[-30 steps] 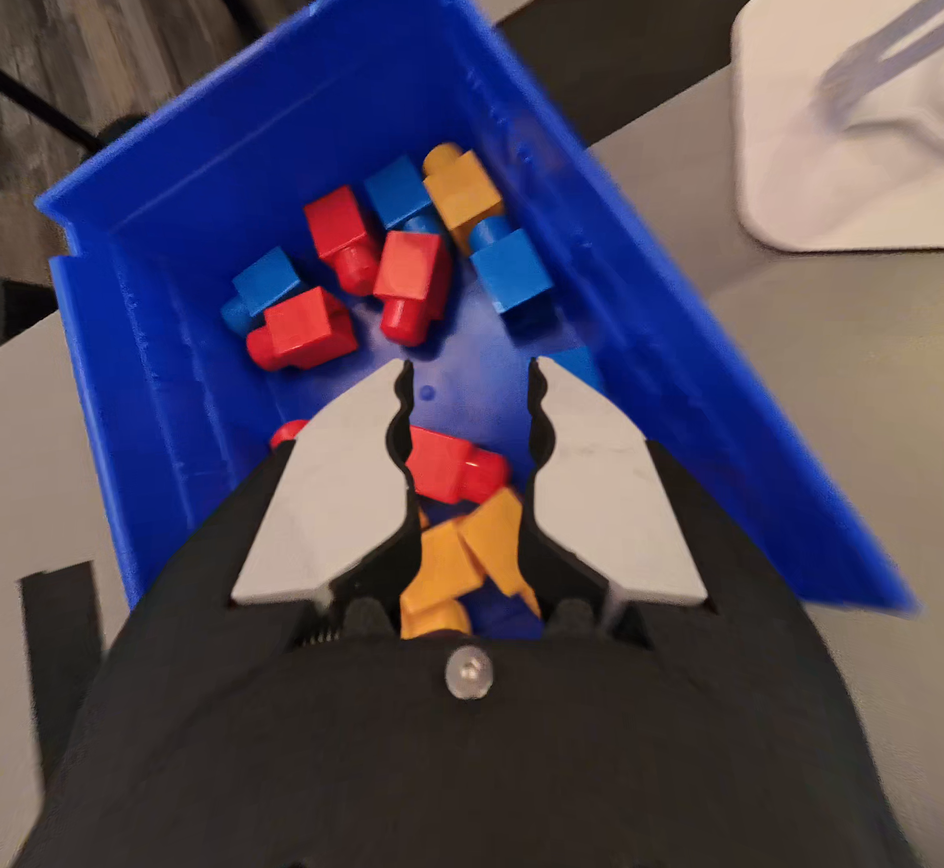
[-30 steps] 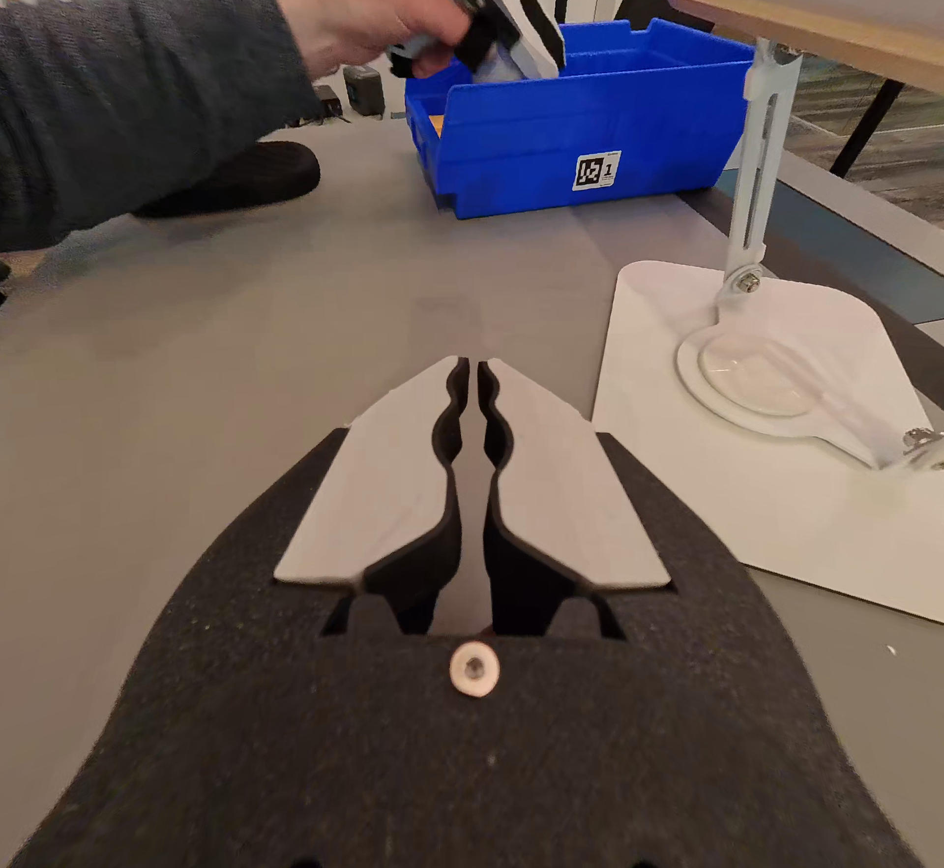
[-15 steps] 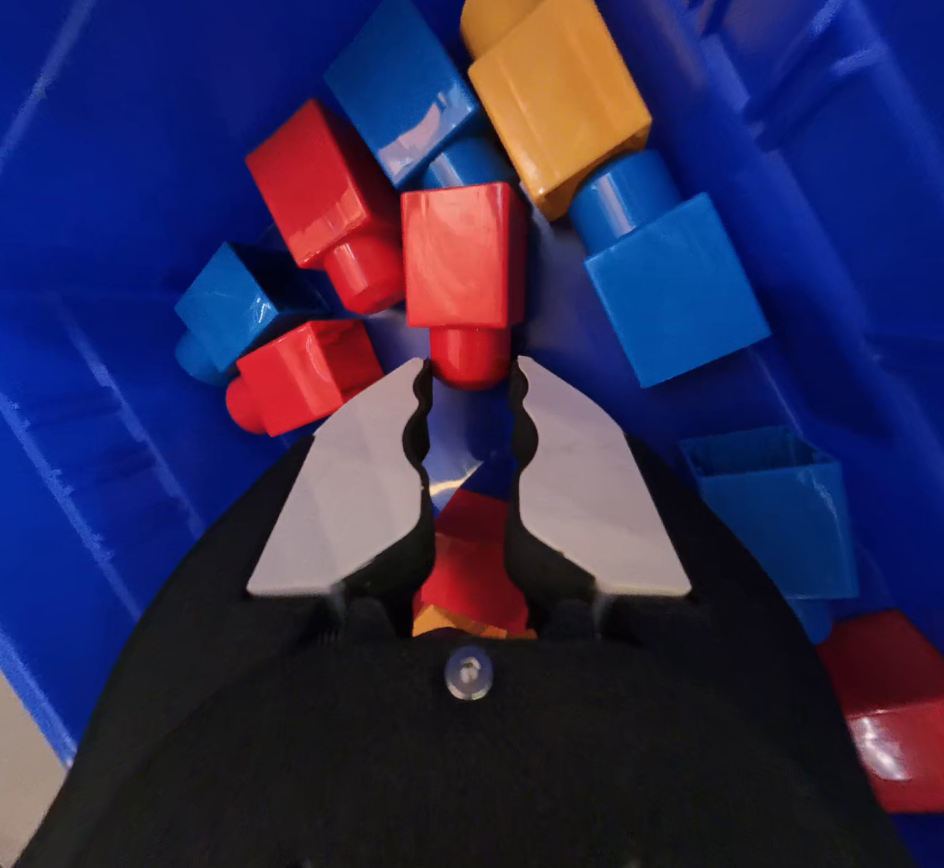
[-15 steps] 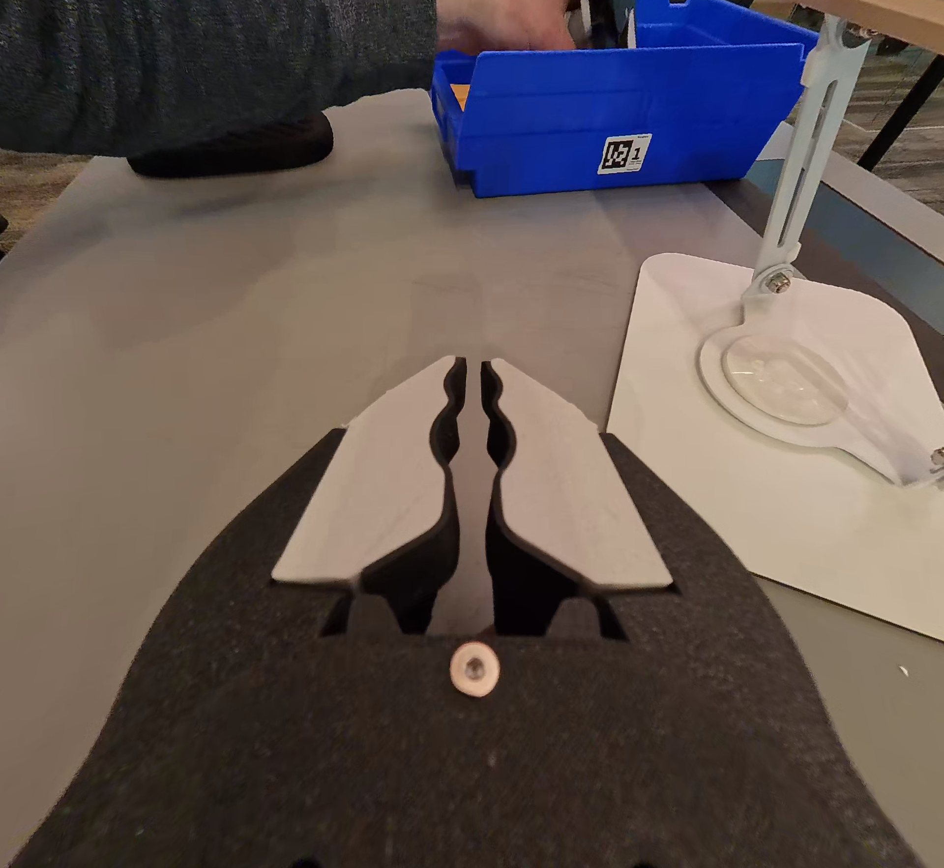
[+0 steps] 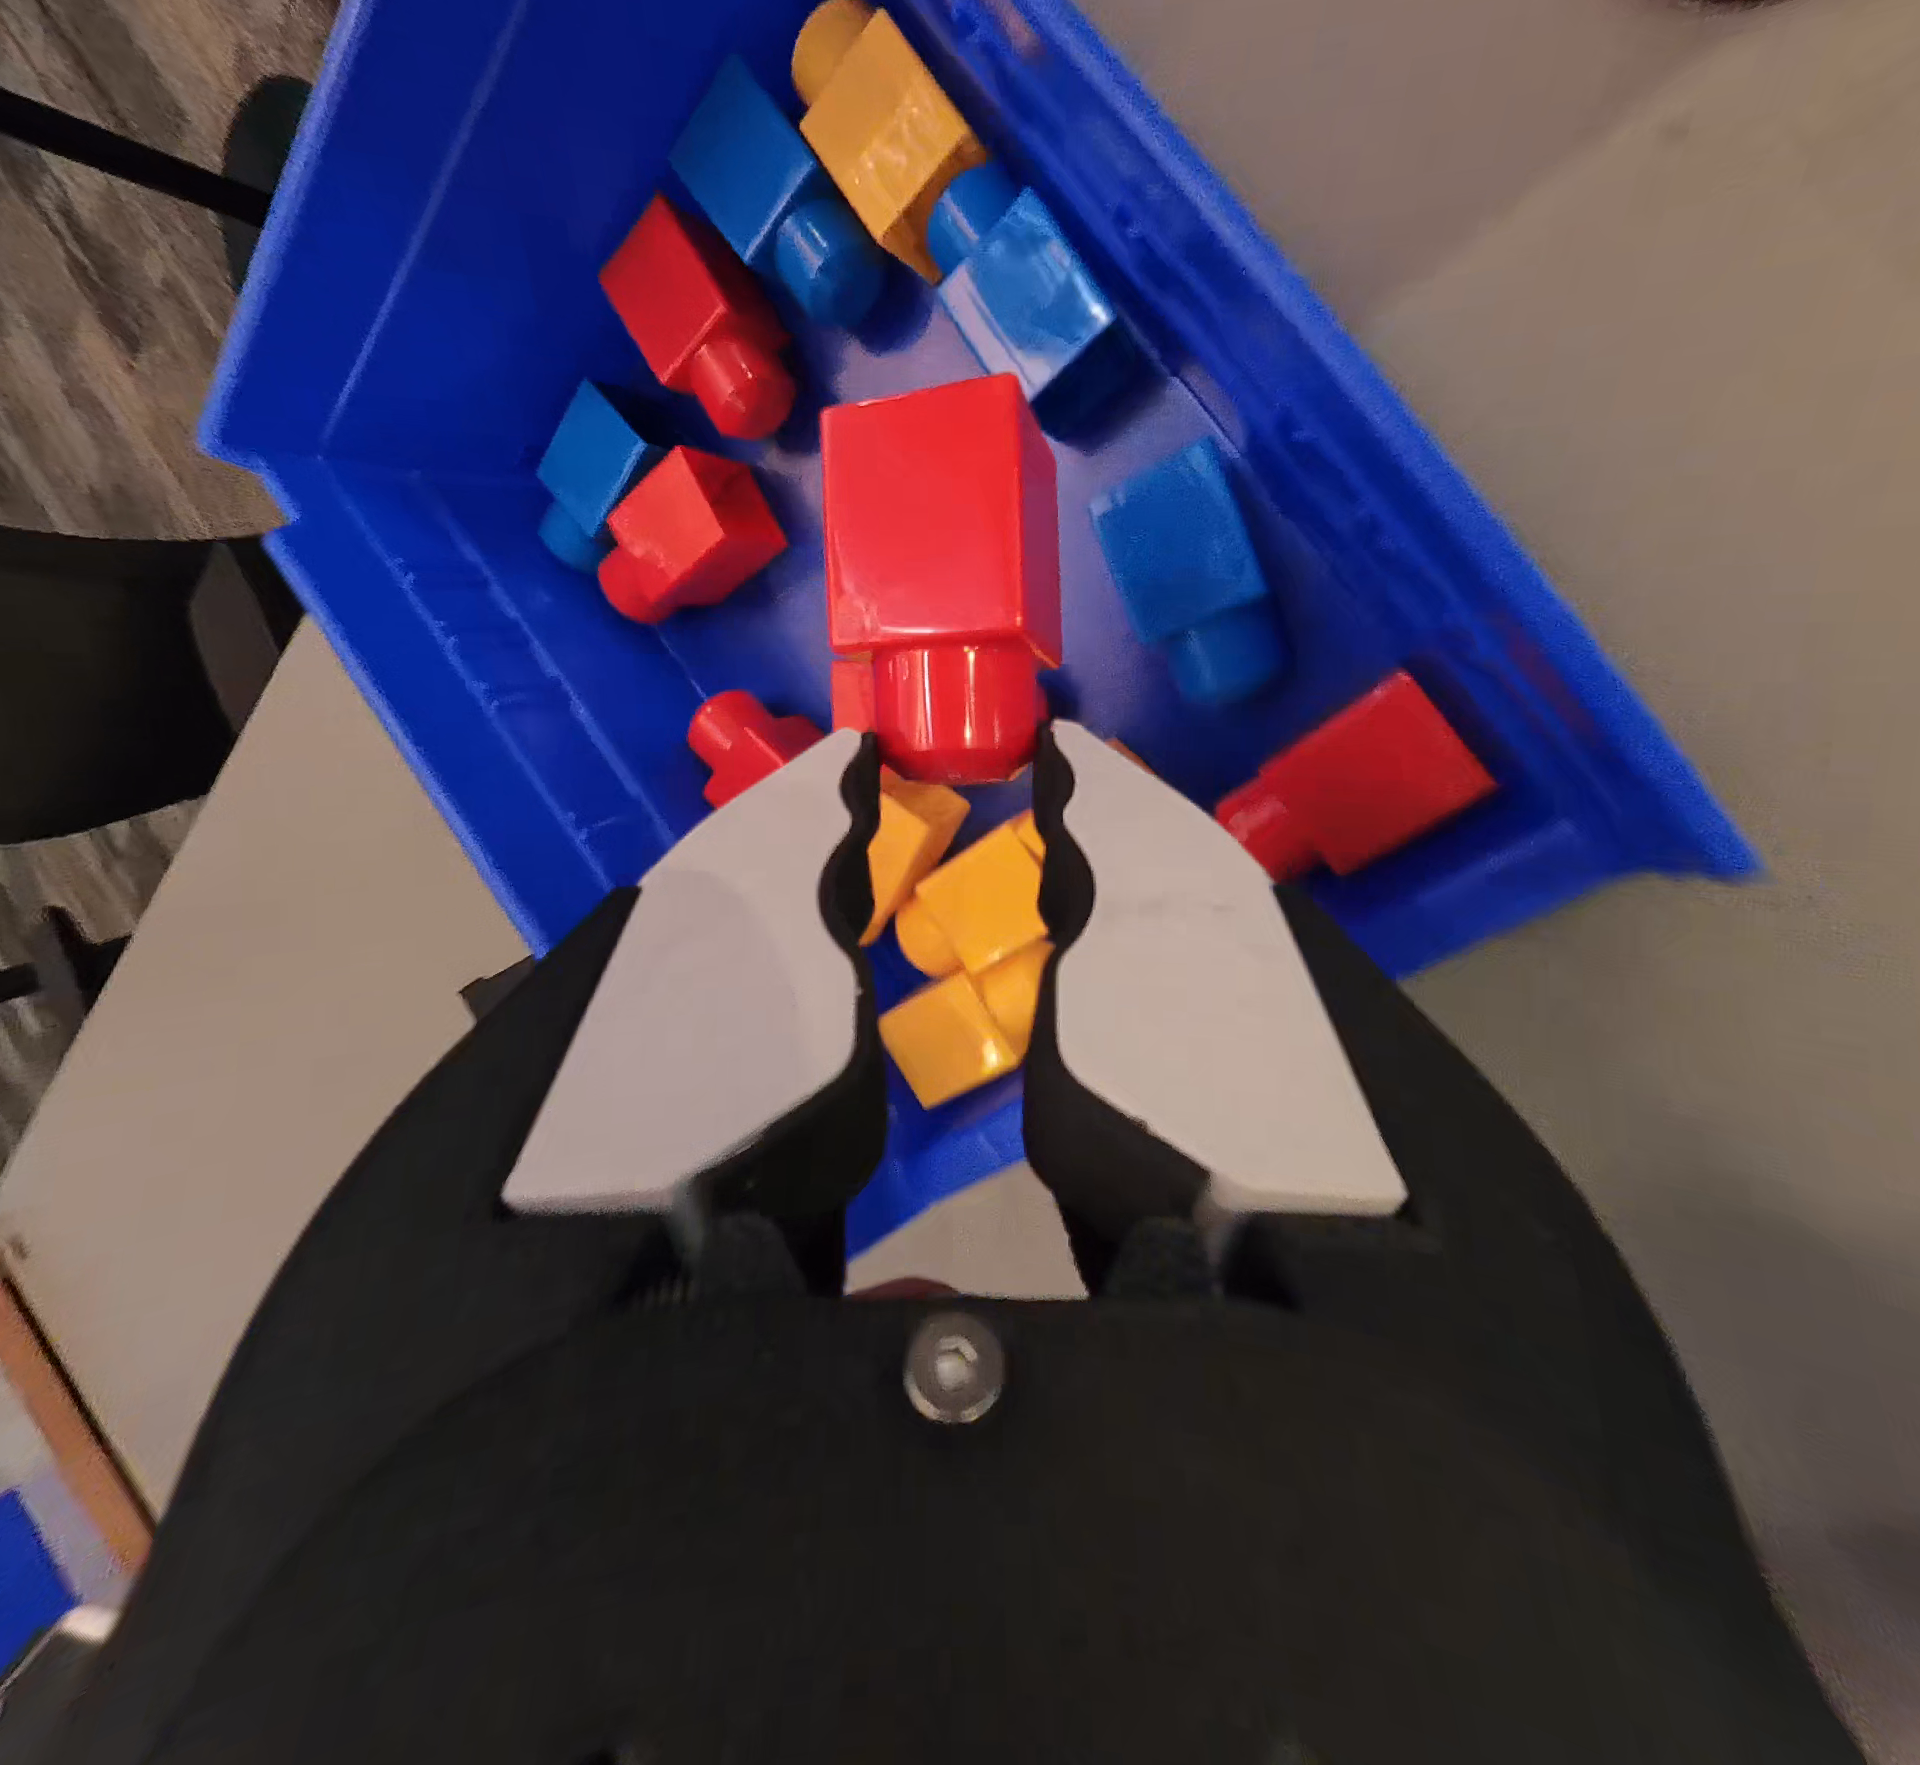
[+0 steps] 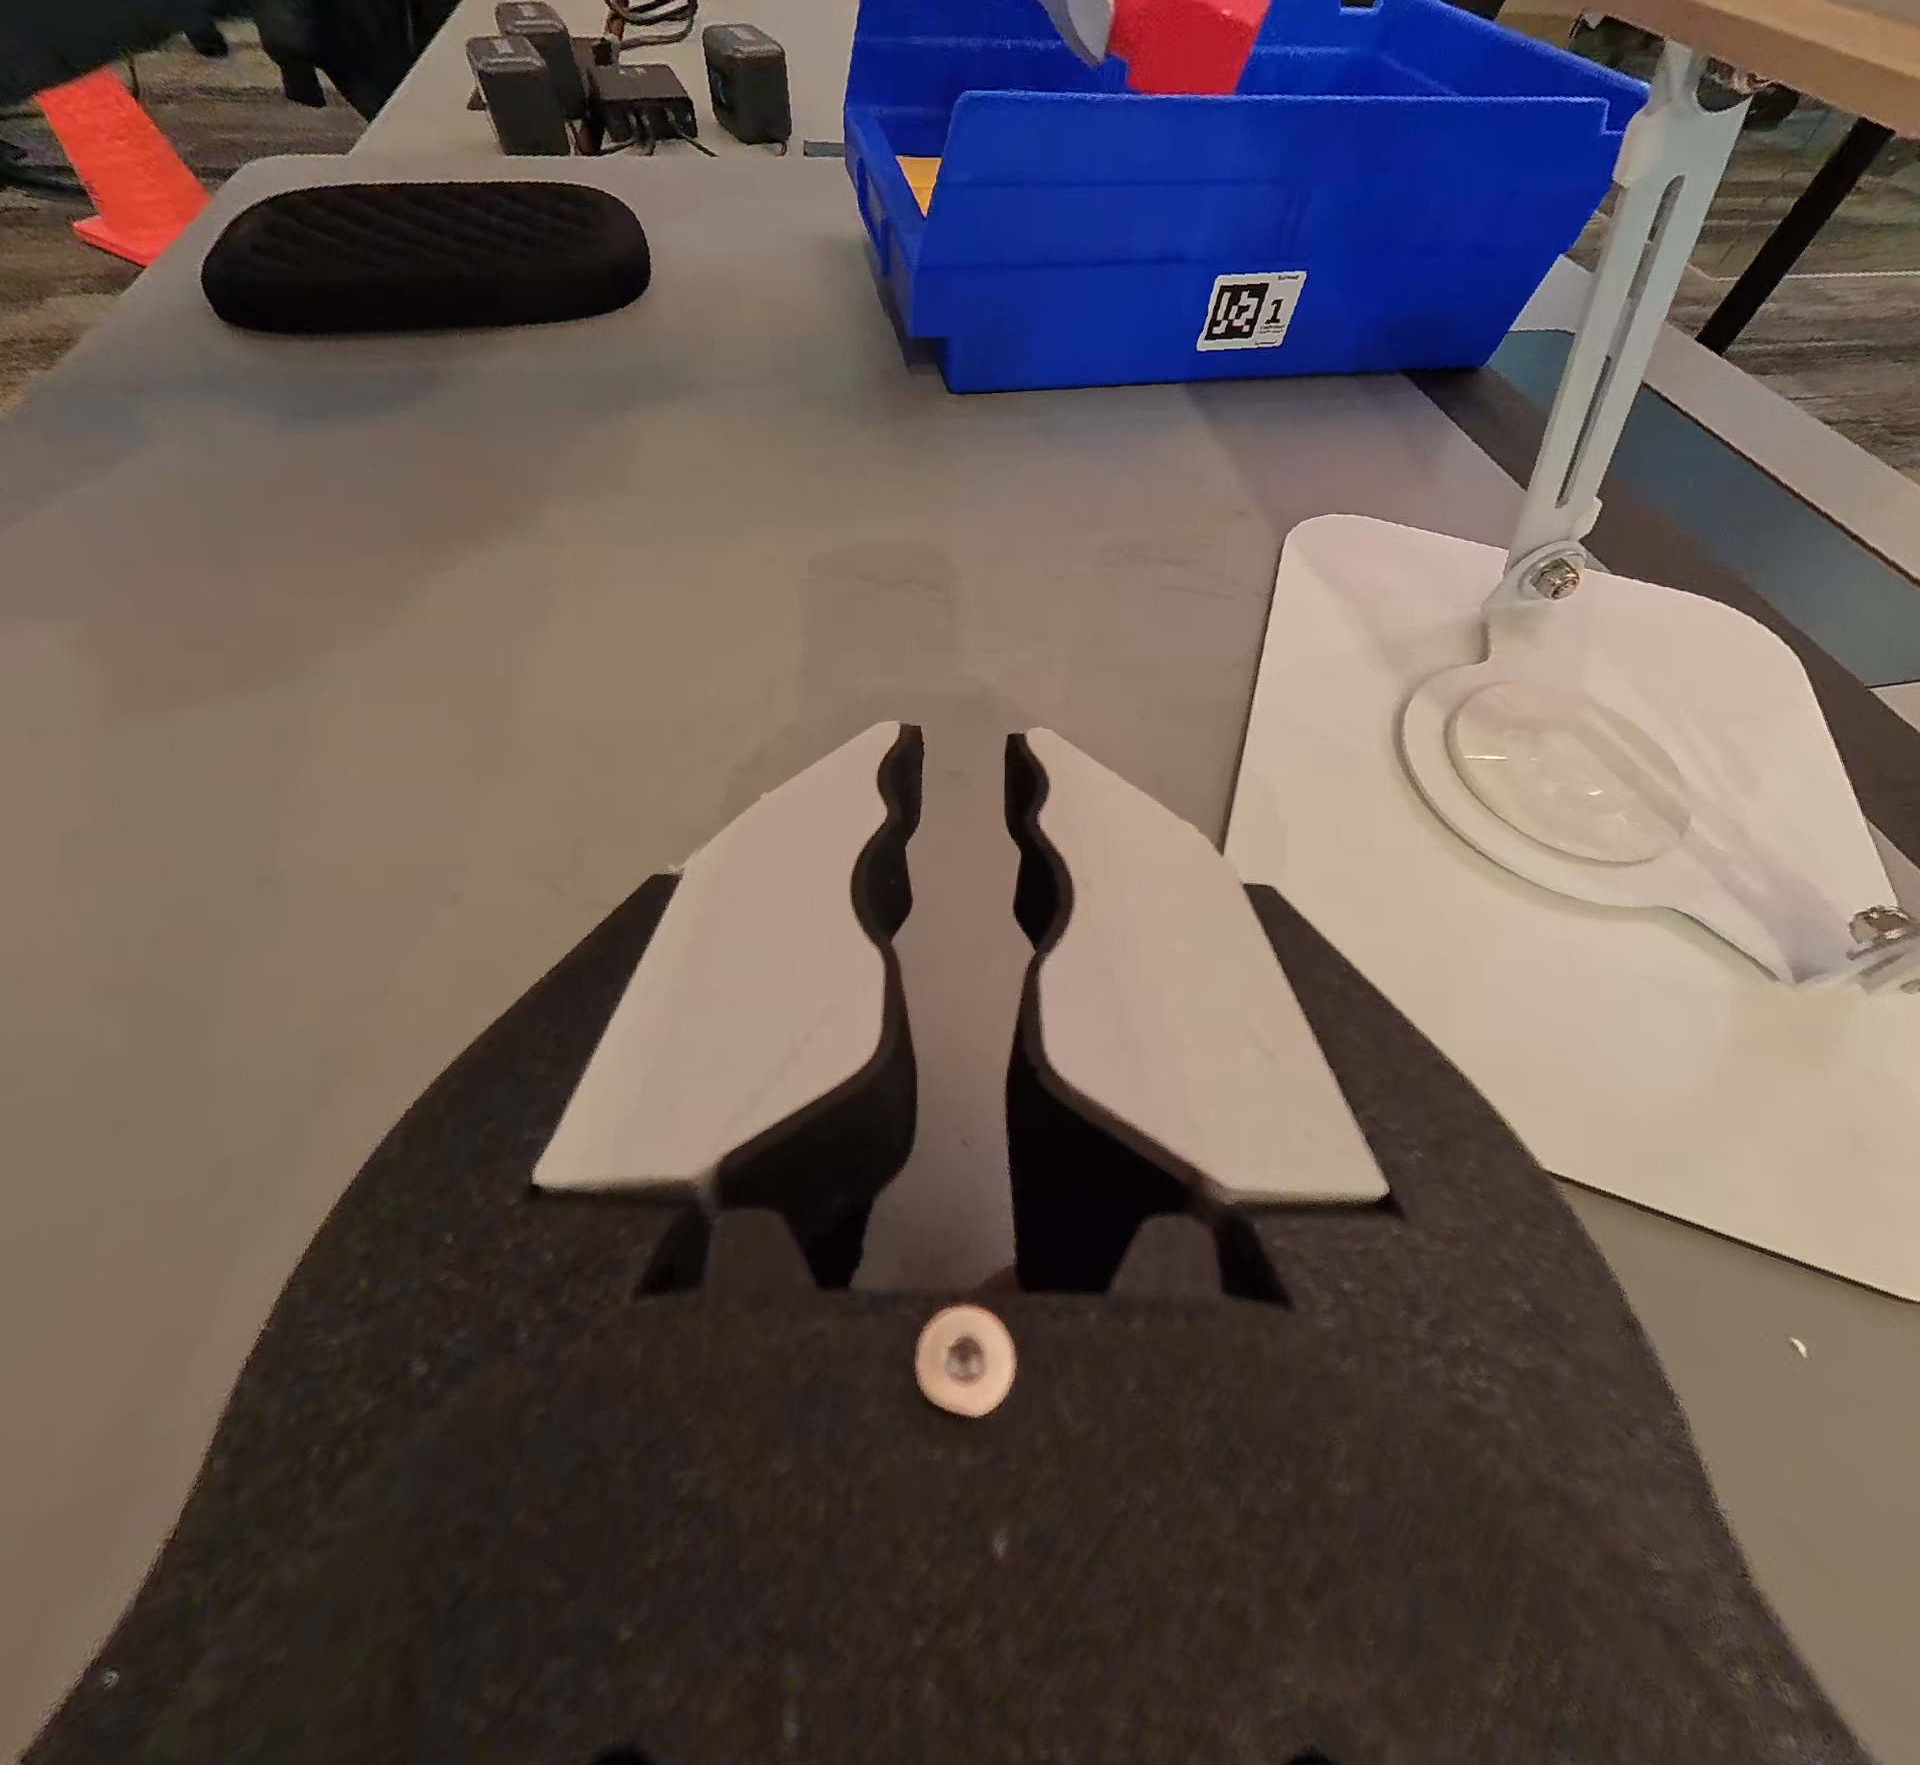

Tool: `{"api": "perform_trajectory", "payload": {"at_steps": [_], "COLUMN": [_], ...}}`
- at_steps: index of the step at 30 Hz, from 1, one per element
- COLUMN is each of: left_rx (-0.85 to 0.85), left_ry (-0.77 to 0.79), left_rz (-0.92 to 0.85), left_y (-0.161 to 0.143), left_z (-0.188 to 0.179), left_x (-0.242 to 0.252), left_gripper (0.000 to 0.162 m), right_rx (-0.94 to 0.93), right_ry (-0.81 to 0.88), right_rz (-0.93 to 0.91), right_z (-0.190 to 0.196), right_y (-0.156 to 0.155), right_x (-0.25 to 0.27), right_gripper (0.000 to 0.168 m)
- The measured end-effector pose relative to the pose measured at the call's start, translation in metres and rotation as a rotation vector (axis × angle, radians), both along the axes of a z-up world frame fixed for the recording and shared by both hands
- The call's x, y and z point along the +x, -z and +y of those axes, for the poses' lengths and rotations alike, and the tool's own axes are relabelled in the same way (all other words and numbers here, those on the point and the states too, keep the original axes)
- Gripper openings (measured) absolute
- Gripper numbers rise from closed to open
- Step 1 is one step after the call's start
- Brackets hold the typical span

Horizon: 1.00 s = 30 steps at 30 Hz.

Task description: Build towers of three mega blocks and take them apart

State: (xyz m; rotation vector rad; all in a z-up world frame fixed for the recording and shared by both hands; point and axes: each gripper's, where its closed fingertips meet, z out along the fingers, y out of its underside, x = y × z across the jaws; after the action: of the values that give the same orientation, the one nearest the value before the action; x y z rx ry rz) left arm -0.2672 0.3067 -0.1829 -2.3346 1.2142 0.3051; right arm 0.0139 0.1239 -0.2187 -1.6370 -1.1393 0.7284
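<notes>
My left gripper [image 5: 954,747] is shut on the round stud of a red mega block [image 5: 935,510] and holds it in the air above the blue bin [image 5: 436,157]. Several red, blue and yellow blocks lie loose in the bin, among them a yellow one [image 5: 894,126] at the far end and a blue one [image 5: 1179,541]. In the right wrist view the red block [image 6: 1184,32] hangs just over the bin [image 6: 1143,261] at the back of the grey table [image 6: 520,624]. My right gripper [image 6: 963,739] is empty, slightly open, low over the table's near part.
A black padded rest [image 6: 426,250] lies at the back left. A white base plate [image 6: 1558,936] with an upright white bracket [image 6: 1600,344] stands to the right. Small black devices [image 6: 623,84] and an orange cone [image 6: 114,157] are beyond the table.
My left gripper dipped into the bin, closed on the red block's stud and lifted it out above the bin. My right gripper's fingers have parted a little.
</notes>
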Motion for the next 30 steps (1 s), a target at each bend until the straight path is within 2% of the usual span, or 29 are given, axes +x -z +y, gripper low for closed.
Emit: {"api": "perform_trajectory", "payload": {"at_steps": [1,9,13,18,22,26,28,29,30], "left_rx": [0.005,-0.037,-0.113,-0.261,-0.362,-0.436,-0.458,-0.468,-0.474], "left_ry": [0.014,0.191,0.336,0.435,0.459,0.447,0.442,0.443,0.441], "left_rz": [0.007,0.009,0.069,0.020,-0.053,-0.119,-0.124,-0.128,-0.130], "left_y": [-0.006,-0.042,-0.031,-0.007,0.001,0.001,0.003,0.004,0.006], "left_z": [-0.009,-0.089,-0.133,-0.176,-0.192,-0.194,-0.195,-0.196,-0.196], "left_x": [0.002,0.050,0.095,0.156,0.190,0.208,0.211,0.212,0.213], "left_gripper": [0.028,0.027,0.027,0.028,0.027,0.027,0.027,0.027,0.027], "right_rx": [0.003,0.056,0.148,0.368,0.629,0.733,0.771,0.777,0.776], "right_ry": [0.000,-0.033,-0.087,-0.067,0.008,0.087,0.119,0.122,0.123], "right_rz": [-0.002,0.040,0.013,-0.102,-0.268,-0.397,-0.441,-0.456,-0.466], "right_z": [0.000,-0.002,-0.008,-0.006,0.000,0.008,0.012,0.013,0.013], "right_y": [0.000,-0.011,-0.020,-0.028,-0.033,-0.025,-0.024,-0.023,-0.022], "right_x": [0.000,-0.014,-0.034,-0.055,-0.061,-0.059,-0.055,-0.054,-0.053], "right_gripper": [0.016,0.041,0.048,0.057,0.060,0.056,0.047,0.037,0.037]}}
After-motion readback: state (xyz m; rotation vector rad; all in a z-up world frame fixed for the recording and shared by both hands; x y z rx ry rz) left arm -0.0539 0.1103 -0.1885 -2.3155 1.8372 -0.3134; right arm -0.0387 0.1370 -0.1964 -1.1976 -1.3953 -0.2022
